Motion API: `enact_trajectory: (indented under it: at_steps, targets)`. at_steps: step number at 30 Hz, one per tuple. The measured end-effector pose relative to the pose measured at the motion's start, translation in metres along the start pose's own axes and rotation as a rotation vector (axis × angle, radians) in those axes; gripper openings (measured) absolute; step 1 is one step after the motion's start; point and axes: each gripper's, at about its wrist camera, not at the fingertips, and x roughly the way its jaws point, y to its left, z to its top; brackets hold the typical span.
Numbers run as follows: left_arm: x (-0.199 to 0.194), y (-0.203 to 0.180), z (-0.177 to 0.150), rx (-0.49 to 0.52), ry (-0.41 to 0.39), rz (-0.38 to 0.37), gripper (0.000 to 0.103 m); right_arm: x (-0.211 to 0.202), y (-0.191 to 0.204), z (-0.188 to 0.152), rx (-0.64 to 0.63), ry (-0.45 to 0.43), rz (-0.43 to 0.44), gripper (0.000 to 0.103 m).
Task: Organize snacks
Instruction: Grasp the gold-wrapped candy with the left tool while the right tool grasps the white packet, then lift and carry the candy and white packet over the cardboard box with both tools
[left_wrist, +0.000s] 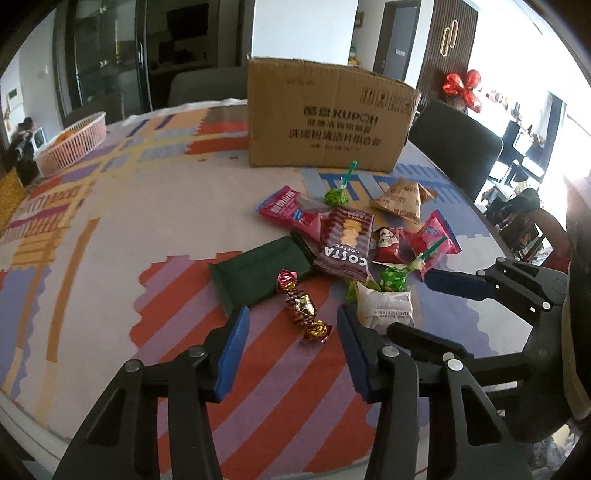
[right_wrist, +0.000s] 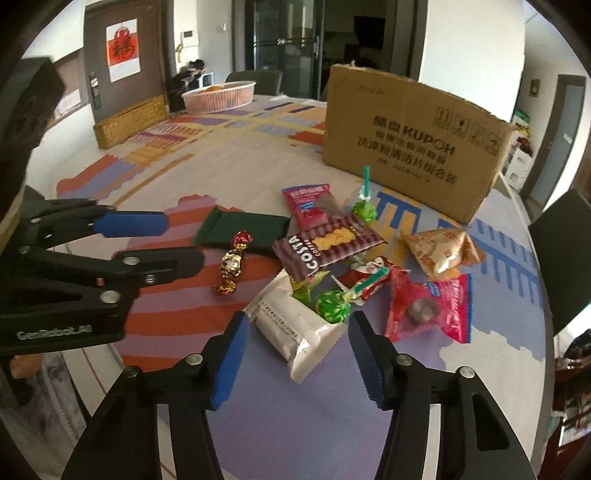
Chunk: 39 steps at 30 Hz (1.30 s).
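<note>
A pile of snacks lies on the patterned tablecloth in front of a brown cardboard box (left_wrist: 325, 122) (right_wrist: 413, 144). My left gripper (left_wrist: 291, 325) is open just above the table, its jaws either side of a red-gold foil candy (left_wrist: 303, 306) (right_wrist: 231, 264). My right gripper (right_wrist: 295, 332) is open around a white packet (right_wrist: 295, 328) (left_wrist: 386, 306). Nearby lie a Costa coffee packet (left_wrist: 345, 243) (right_wrist: 325, 247), a dark green pouch (left_wrist: 258, 273) (right_wrist: 242, 230), two green lollipops (left_wrist: 393, 277) (right_wrist: 332, 306), pink packets (right_wrist: 428, 308) and a beige triangular packet (right_wrist: 439, 251).
A pink basket (left_wrist: 70, 144) (right_wrist: 221, 96) stands at the far side of the table. A woven tray (right_wrist: 129, 120) sits at the table's left edge. Dark chairs (left_wrist: 454, 144) stand around the table.
</note>
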Motion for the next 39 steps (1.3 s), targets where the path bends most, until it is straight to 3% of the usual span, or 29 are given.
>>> enact_trajectory:
  at_steps: [19,25,39]
  targets:
    - [0.045,0.001,0.014,-0.042,0.118,-0.062,0.031,0.026,-0.002,0.010,-0.028,0.070,0.087,0.045]
    - [0.054,0.004,0.015,-0.072,0.147,-0.074,0.022,0.035,-0.006,0.004,0.036,0.106,0.100,0.036]
    - [0.037,0.005,0.011,-0.060,0.118,-0.067,0.019,0.020,-0.009,0.004,0.194,0.056,0.085,0.033]
